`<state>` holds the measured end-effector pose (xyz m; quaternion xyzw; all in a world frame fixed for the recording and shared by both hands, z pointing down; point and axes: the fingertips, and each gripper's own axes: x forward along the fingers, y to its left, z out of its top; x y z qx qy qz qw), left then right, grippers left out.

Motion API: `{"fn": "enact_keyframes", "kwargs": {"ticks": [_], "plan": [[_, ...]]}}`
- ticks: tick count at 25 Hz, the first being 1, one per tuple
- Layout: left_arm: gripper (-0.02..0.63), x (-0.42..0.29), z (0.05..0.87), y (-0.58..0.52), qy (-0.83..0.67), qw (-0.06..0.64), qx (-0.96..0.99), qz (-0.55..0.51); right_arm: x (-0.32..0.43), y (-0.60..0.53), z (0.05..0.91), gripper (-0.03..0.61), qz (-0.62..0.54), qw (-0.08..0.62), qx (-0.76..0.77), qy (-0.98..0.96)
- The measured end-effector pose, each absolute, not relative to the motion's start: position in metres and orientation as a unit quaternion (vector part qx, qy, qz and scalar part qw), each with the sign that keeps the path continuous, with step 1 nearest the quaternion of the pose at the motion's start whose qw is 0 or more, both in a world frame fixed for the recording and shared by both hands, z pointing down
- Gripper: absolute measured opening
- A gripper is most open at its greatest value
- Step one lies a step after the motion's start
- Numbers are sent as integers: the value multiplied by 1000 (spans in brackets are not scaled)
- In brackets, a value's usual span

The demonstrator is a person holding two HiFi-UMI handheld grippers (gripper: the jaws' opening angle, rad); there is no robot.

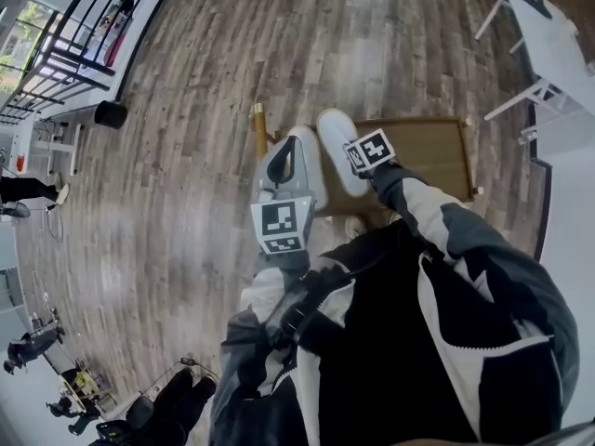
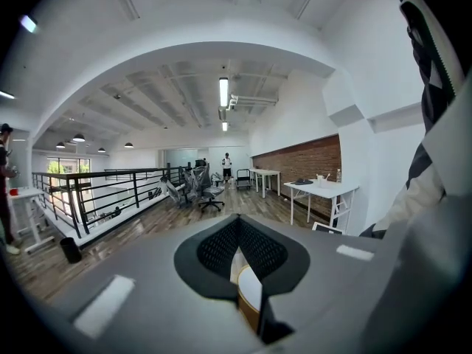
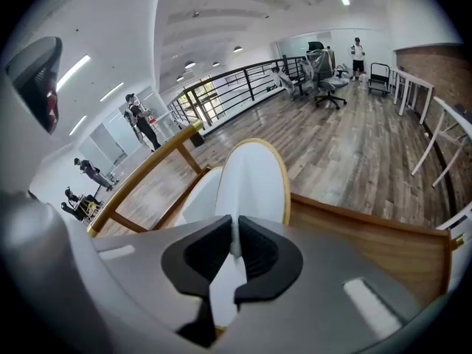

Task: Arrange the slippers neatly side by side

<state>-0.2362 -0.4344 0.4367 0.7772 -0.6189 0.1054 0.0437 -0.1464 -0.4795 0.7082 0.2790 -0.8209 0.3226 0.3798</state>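
Two white slippers lie side by side over a low wooden rack (image 1: 437,151). In the head view the right slipper (image 1: 337,142) runs out from under my right gripper (image 1: 358,167). The left slipper (image 1: 311,170) sits partly behind my left gripper (image 1: 282,151). In the right gripper view my right gripper (image 3: 234,245) is shut on the white upper of the right slipper (image 3: 251,179), and the left slipper (image 3: 193,198) lies close on its left. In the left gripper view my left gripper (image 2: 237,253) is shut, with a strip of the tan-rimmed left slipper (image 2: 249,290) between its pads.
The rack has a raised wooden rail (image 3: 140,179) on its left side and stands on a wood-plank floor (image 1: 186,203). White tables (image 1: 548,35) stand at the far right. A black railing (image 1: 65,63) and a black bin (image 1: 110,114) are at the left. People stand far off.
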Motion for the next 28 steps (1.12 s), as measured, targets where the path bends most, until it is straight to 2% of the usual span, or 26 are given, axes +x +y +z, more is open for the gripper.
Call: {"fn": "enact_keyframes", "kwargs": {"ticks": [7,22,28], "plan": [[14,-247,448,-433,-624,54,771,114,-152,-476,750,25,384,389,305,-780],[14,-235,459,-433,-605,62,784,128,-158,-466,783,31,402,414,297,-761],[14,-235,459,-436,-603,60,785,129,-161,-461,786,134,397,423,277,-766]]}}
